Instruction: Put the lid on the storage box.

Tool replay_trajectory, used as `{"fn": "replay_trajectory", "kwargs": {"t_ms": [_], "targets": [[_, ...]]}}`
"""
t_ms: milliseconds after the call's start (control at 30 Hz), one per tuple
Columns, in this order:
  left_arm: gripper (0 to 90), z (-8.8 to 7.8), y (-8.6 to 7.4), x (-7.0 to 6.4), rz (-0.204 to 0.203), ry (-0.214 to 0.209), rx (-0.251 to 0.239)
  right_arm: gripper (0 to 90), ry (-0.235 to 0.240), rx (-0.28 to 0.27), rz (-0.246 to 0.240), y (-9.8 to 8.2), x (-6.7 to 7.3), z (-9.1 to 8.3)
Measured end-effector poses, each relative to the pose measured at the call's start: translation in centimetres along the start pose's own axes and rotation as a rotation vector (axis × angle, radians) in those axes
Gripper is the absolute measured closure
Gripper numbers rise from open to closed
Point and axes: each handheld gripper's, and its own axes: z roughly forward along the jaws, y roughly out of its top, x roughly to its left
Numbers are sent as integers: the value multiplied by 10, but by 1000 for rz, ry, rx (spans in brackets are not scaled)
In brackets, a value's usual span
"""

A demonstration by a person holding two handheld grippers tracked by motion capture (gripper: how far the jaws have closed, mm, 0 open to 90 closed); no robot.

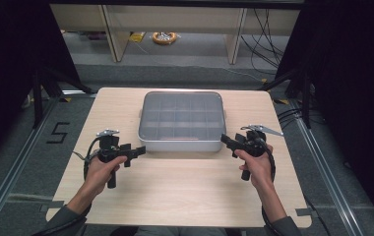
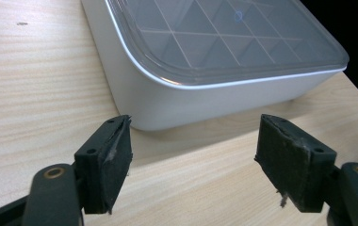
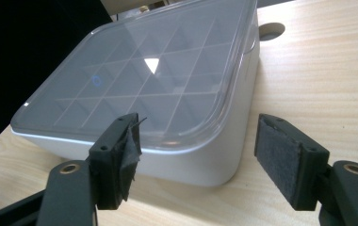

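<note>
A: Starting at the left of the high view, our left gripper (image 1: 135,151) sits low in the frame, its jaws apart with nothing between them, aimed at the near left corner of the white box (image 1: 181,143). In the left gripper view both pads (image 2: 116,160) hover over bare wood, just short of that corner.

B: And the box itself lies in the middle of the table (image 1: 175,191), centre of the frame, with the clear lid (image 1: 182,115) seated flat over the divided compartments. We cannot tell whether anything lies inside them.

A: So we judge the step in hand to be closing in on the box from both sides. To do it well, we should bring each gripper square to its corner, pads level with the lid's rim, not the rounded wall below, which would likely slip.

B: Agreed. Moving right, our right gripper (image 1: 228,141) mirrors the left: jaws spread, empty, near the near right corner. In the right gripper view one pad (image 3: 123,157) already overlaps the lid's edge in the picture, though we cannot tell whether it touches.

A: Then we should close both together, so the lid rises evenly and the box does not skid across the wood
</note>
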Motion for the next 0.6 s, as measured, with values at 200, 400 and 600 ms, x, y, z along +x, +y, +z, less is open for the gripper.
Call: {"fn": "replay_trajectory", "kwargs": {"t_ms": [200,400,600], "targets": [[236,4,-9,-5,11,-21,18,317,5,23,-13,-6,3,-1],[196,3,-16,-10,32,-32,27,299,13,26,-47,-12,7,-3],[149,1,-28,-13,62,-55,26,261,36,30,-49,-19,12,-5]]}}
